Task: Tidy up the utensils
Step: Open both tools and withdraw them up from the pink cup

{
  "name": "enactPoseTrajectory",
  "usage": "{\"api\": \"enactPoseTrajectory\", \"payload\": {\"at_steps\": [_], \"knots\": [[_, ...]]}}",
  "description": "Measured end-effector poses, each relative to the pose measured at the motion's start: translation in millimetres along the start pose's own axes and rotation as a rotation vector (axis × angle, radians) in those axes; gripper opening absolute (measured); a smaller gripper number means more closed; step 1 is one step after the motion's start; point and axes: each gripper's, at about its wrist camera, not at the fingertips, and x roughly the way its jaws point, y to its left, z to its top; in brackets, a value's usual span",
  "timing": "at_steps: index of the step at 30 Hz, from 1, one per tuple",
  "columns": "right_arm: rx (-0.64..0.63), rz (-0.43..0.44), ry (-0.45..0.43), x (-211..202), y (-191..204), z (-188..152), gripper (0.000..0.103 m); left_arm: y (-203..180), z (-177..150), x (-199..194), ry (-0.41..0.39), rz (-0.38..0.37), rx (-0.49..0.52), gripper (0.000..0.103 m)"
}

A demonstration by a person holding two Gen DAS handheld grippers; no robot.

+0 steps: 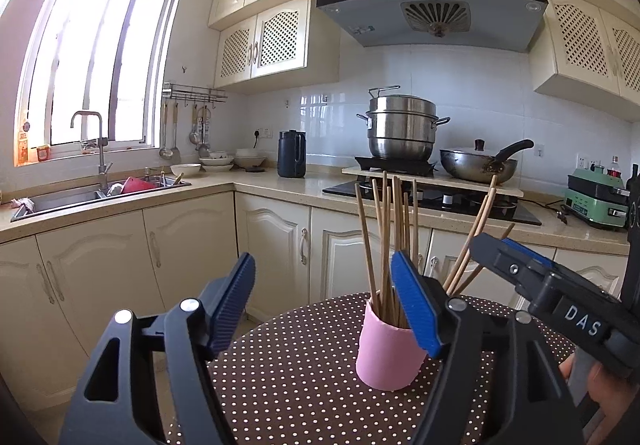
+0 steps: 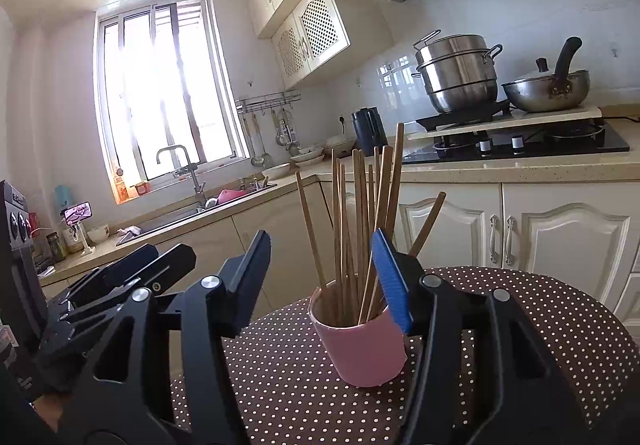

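Observation:
A pink cup [image 1: 387,353] stands on a round brown table with white dots [image 1: 296,377]. Several wooden chopsticks [image 1: 386,233] stand in it, fanned out. My left gripper [image 1: 324,277] is open and empty, above the table's near edge, its right finger just in front of the cup. My right gripper [image 2: 322,255] is open and empty, its jaws either side of the chopsticks [image 2: 360,213] above the cup [image 2: 362,349]. It also shows in the left wrist view [image 1: 516,265], at the right of the cup.
Kitchen counters with cream cabinets [image 1: 276,237] run behind the table. A sink [image 1: 80,197] lies at the left under a window. A stove holds a steel steamer pot [image 1: 402,129] and a wok [image 1: 478,163]. A dark kettle [image 1: 292,153] stands on the counter.

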Motion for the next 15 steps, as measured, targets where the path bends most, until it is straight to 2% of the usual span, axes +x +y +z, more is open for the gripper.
{"api": "enactPoseTrajectory", "payload": {"at_steps": [15], "knots": [[-0.132,-0.111,-0.002,-71.0,56.6,23.6,0.074,10.5,23.6,-81.1,-0.058,0.060,0.010,0.078]]}}
